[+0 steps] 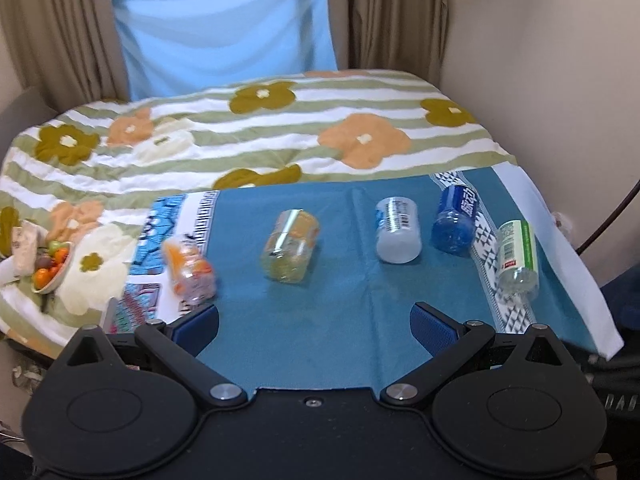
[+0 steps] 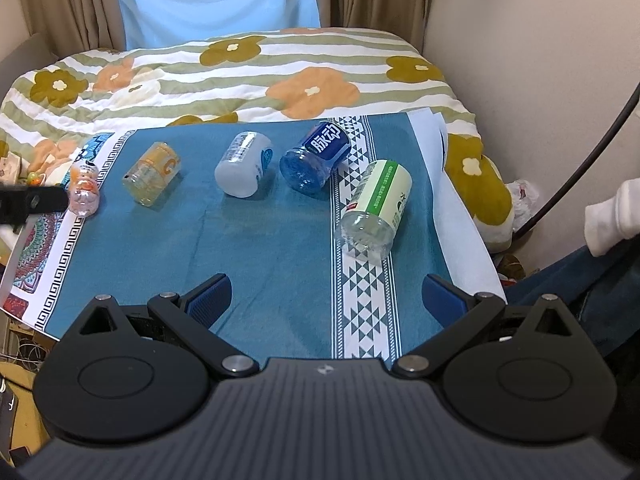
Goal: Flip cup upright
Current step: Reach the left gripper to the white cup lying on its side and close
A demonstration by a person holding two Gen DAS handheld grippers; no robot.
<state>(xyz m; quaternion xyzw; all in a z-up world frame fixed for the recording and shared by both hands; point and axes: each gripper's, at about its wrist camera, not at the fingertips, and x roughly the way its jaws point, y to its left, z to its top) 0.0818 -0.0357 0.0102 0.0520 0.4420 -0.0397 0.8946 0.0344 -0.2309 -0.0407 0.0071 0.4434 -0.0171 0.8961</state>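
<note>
Several cut-bottle cups lie on their sides in a row on a teal cloth. From the left: an orange-labelled clear cup, a yellow cup, a white cup, a blue cup, and a green-and-white cup. My left gripper is open and empty, low over the cloth just in front of the orange and yellow cups. My right gripper is open and empty, in front of the green-and-white cup.
The cloth lies on a bed with a flowered striped quilt. A bowl of small fruit sits at the left. Curtains and a light blue sheet hang behind. A wall stands at the right. A black cable and a person's leg are at the right.
</note>
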